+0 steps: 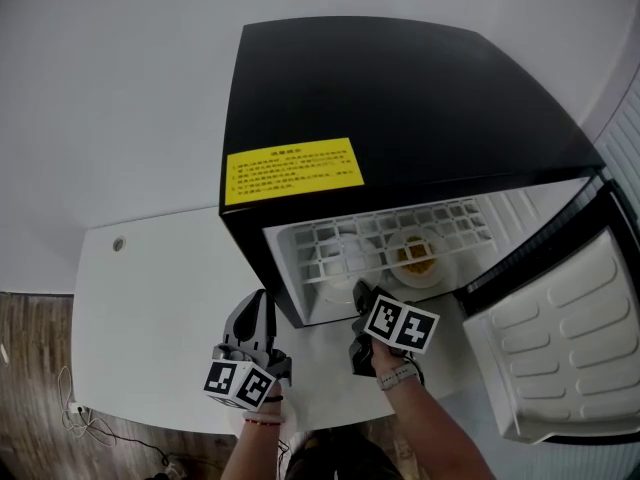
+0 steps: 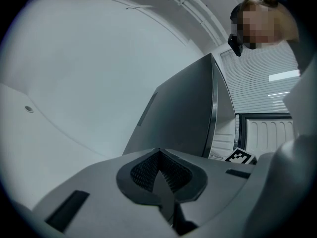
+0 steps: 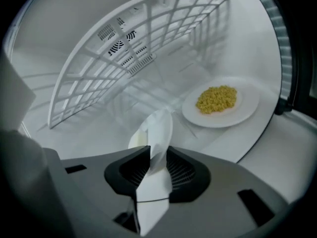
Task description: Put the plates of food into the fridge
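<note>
My fridge point(image 1: 400, 98) stands at twelve o'clock on the white counter point(image 1: 150, 298). It is black outside and white inside, and its door point(image 1: 560, 338) is swung wide open at about four o'clock. A yellow label point(image 1: 293, 170) lies on its top.

The plate point(image 3: 220, 105) is already inside, resting on the white floor of the fridge below the wire shelf point(image 3: 124, 48). It is a white plate carrying a small heap of yellow food point(image 3: 216, 98) at its middle. It lies at about one o'clock from my right tongs point(image 3: 156, 157), near them but not touching.

The right tongs point down into the mouth of the fridge, just past its front edge. A thin white piece point(image 3: 159, 128) stands up between them and reaches a little beyond their tips. It has a pale yellowish edge on its nine o'clock side, and I cannot make out what it is. I also cannot tell whether the tongs are pinching it or only standing around it.

My left tongs point(image 2: 159, 175) are clenched on nothing, with the two tips pressed together. They hang outside the fridge, over the counter at about nine o'clock from the right tongs. They point level, with the fridge's dark outer side wall ahead at one o'clock.
</note>
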Motion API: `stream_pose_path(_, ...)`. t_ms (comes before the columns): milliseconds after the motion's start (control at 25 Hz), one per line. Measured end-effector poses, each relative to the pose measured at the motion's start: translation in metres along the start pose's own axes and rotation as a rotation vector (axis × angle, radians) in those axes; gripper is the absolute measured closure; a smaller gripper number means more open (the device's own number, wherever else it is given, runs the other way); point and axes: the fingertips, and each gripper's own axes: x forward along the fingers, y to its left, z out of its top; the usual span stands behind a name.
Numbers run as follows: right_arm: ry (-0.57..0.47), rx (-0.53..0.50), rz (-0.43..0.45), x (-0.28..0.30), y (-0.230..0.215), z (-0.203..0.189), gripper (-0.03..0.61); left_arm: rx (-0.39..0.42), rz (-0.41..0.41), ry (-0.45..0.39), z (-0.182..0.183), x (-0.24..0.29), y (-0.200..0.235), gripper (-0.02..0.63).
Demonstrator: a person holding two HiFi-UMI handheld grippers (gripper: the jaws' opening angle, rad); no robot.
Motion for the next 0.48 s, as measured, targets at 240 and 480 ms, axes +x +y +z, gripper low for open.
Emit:
stream_pose_path(240,0.037,-0.155,-0.076,0.001,-0.007,0.002,0.462,-0.017,-0.003,0.0,-0.001,0.001,-0.003,0.607)
stream_pose_path(480,0.058,-0.237,-0.112,0.0,-0.012,0.002,0.418,-0.024,-0.008,-0.003,-0.002,0.002,-0.003,0.607)
